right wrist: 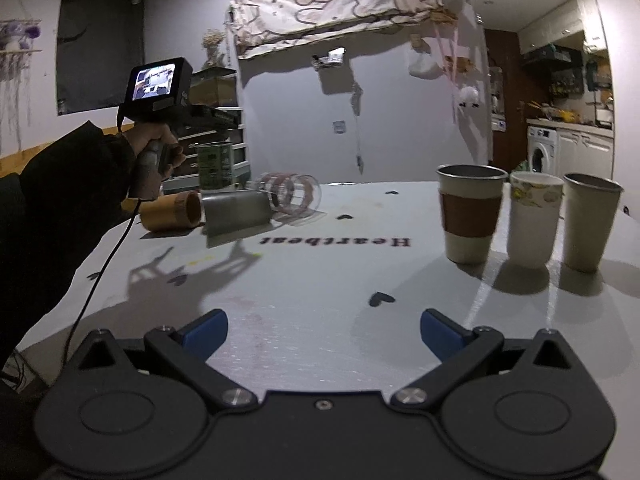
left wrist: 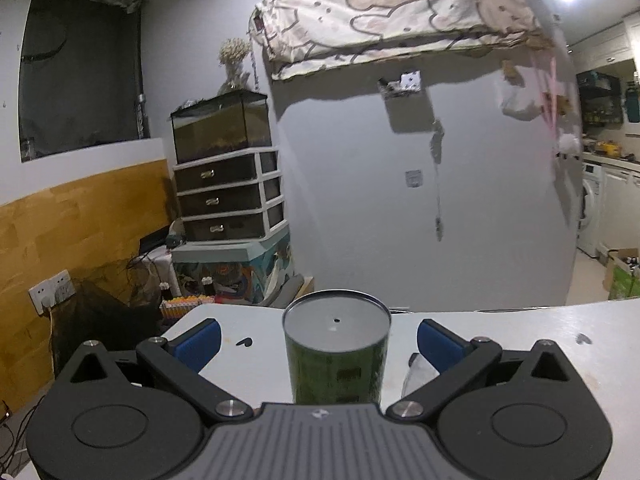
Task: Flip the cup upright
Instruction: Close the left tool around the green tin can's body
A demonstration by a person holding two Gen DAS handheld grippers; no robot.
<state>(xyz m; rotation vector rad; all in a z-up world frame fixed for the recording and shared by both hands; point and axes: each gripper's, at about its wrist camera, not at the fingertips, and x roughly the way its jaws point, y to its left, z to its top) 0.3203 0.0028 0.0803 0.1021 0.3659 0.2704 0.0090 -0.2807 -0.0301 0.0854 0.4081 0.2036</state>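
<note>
We've got a white table (right wrist: 304, 280) with "Heartbeat" printed on it, taking up most of the right wrist view. Our left gripper (left wrist: 318, 338) sits with its blue pads wide apart, and the green cup (left wrist: 337, 354) stands between them base-up, touching neither pad. From the right side that same green cup (right wrist: 215, 164) shows at 10 o'clock, just past our left hand (right wrist: 154, 148).

Right gripper (right wrist: 322, 330) is spread open too, nothing in it, over bare table.

At 2 o'clock three cups stand mouth-up in a row: sleeved cup (right wrist: 470, 212), paper cup (right wrist: 534, 216), grey cup (right wrist: 590, 224). At 10 o'clock three lie on their sides: bamboo cup (right wrist: 172, 212), steel cup (right wrist: 236, 212), clear cup (right wrist: 294, 196).
</note>
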